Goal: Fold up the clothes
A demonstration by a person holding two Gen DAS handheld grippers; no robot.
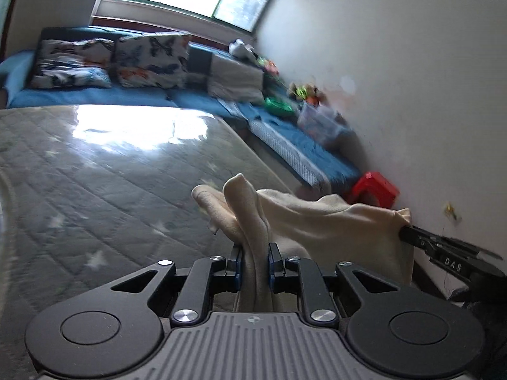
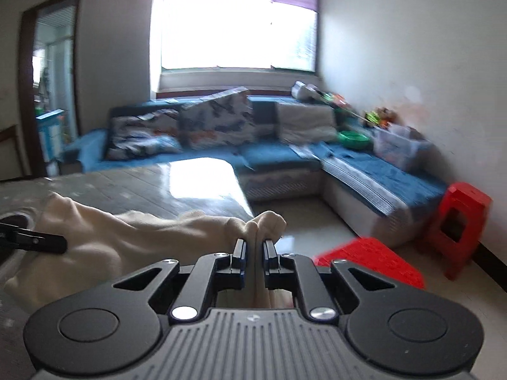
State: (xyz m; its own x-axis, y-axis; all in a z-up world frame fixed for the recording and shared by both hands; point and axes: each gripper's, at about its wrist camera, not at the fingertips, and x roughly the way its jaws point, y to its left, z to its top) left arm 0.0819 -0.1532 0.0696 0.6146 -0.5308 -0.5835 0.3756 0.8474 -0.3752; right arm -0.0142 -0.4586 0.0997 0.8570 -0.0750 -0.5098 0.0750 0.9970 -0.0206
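Cream cloth [image 1: 320, 221] hangs stretched between both claws, above the table's [image 1: 95, 174] right edge. The left claw [image 1: 255, 261] pinches one bunched corner tight; the right claw [image 2: 255, 251] is clamped on the other.

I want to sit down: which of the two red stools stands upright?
The red stool by the wall, beside the sofa; the nearer red one shows only its flat top.
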